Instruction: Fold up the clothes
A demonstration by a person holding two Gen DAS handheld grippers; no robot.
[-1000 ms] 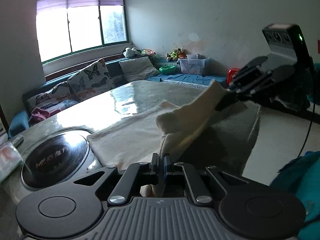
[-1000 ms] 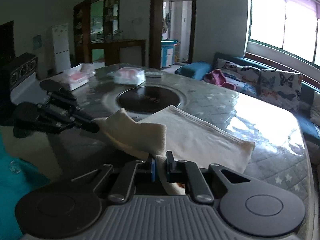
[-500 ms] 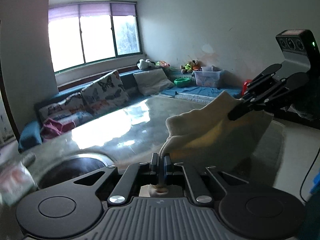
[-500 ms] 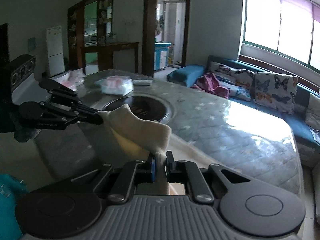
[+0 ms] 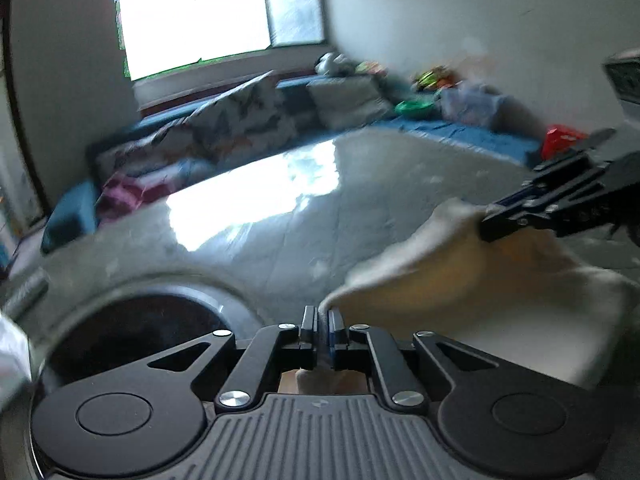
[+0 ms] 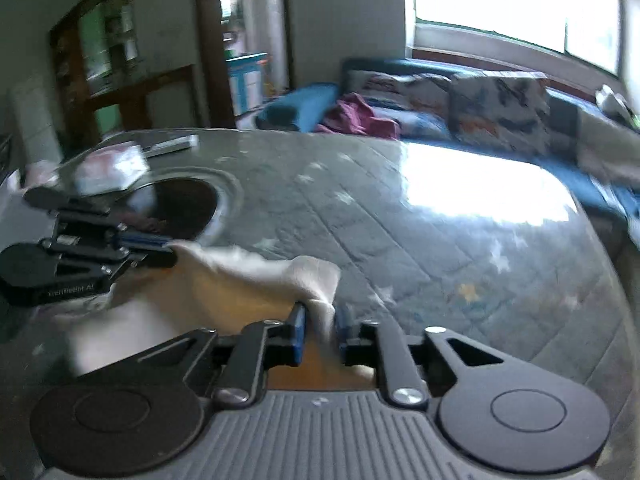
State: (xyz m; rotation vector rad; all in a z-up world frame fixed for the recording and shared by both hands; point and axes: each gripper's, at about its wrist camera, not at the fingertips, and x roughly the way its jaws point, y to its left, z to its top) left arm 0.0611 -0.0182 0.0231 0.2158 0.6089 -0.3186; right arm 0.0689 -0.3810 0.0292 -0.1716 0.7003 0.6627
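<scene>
A cream cloth (image 5: 460,280) hangs between my two grippers over the grey quilted table (image 5: 280,232). My left gripper (image 5: 321,316) is shut on one corner of it. My right gripper (image 6: 320,312) has its jaws slightly apart with the other corner of the cloth (image 6: 248,272) still between them. In the left wrist view the right gripper (image 5: 492,232) pinches the cloth at the right. In the right wrist view the left gripper (image 6: 168,252) holds the cloth at the left. Both views are motion-blurred.
A round black hotplate (image 5: 132,332) is set into the table at the left. Tissue packs (image 6: 112,168) and a remote (image 6: 168,146) lie past it. A blue sofa with butterfly cushions (image 5: 240,128) runs under the window. Toys and a plastic box (image 5: 472,100) stand by the far wall.
Both grippers have carried the cloth forward and lower over the table, and its lower part now rests on the table. The right gripper's jaws have parted a little.
</scene>
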